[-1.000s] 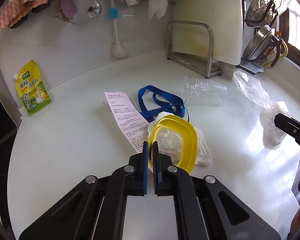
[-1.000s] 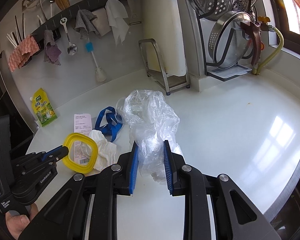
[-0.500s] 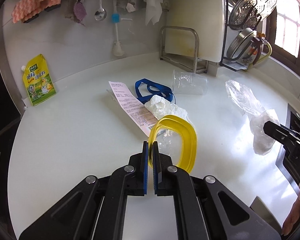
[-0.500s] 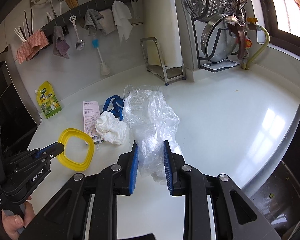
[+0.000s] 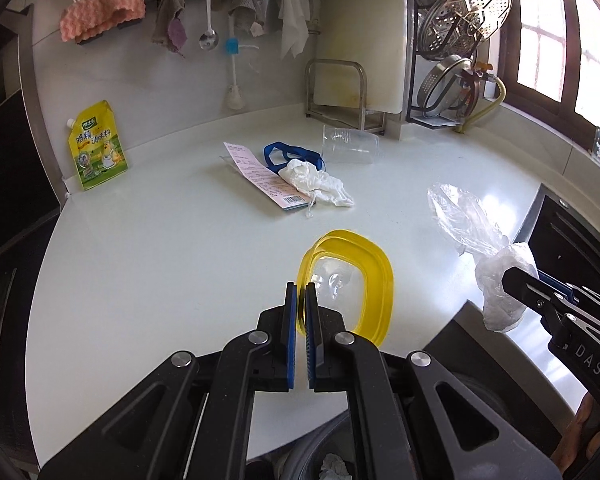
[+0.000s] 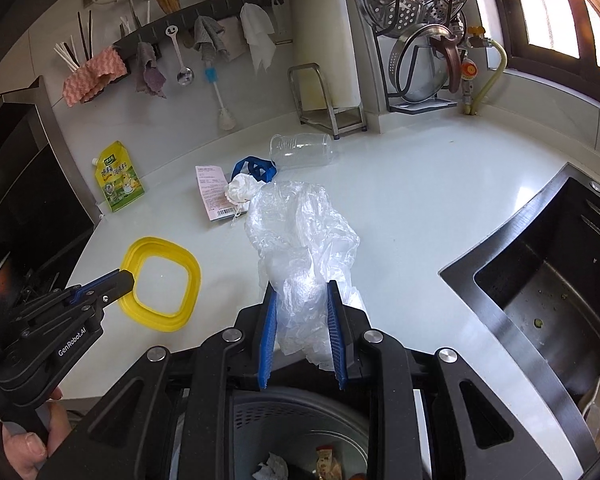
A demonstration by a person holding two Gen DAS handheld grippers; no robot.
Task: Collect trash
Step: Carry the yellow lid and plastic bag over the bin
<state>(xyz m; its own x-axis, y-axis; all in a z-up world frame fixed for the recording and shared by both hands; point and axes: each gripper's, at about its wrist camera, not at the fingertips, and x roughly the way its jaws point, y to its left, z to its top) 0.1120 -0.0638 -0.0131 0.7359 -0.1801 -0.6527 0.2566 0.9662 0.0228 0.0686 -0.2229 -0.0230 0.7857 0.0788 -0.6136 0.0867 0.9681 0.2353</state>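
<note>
Left tongs (image 5: 300,300): jaws nearly closed, clamped on the near rim of the yellow lid (image 5: 352,280), which is held above the front edge of the worktop (image 5: 160,260). In the right wrist view the same tongs (image 6: 126,278) grip the lid (image 6: 162,284) at its left side.

Right tongs (image 6: 302,312): jaws partly closed on the crumpled clear plastic bag (image 6: 304,248); the bag bulges up and forward from between the blue pads (image 6: 269,332). In the left wrist view the right tongs (image 5: 518,278) hold the bag (image 5: 480,240) at the worktop's right edge.

Below both tongs, a grey bin (image 6: 300,420) contains scraps.

Farther back on the worktop lie a crumpled white tissue (image 5: 316,182), touching a printed receipt (image 5: 260,174) and a blue strap (image 5: 288,152). A clear plastic cup (image 5: 350,145) lies on its side just behind. A yellow seasoning pouch (image 5: 98,146) leans against the wall at left. A sink (image 6: 548,280) sits at right.
</note>
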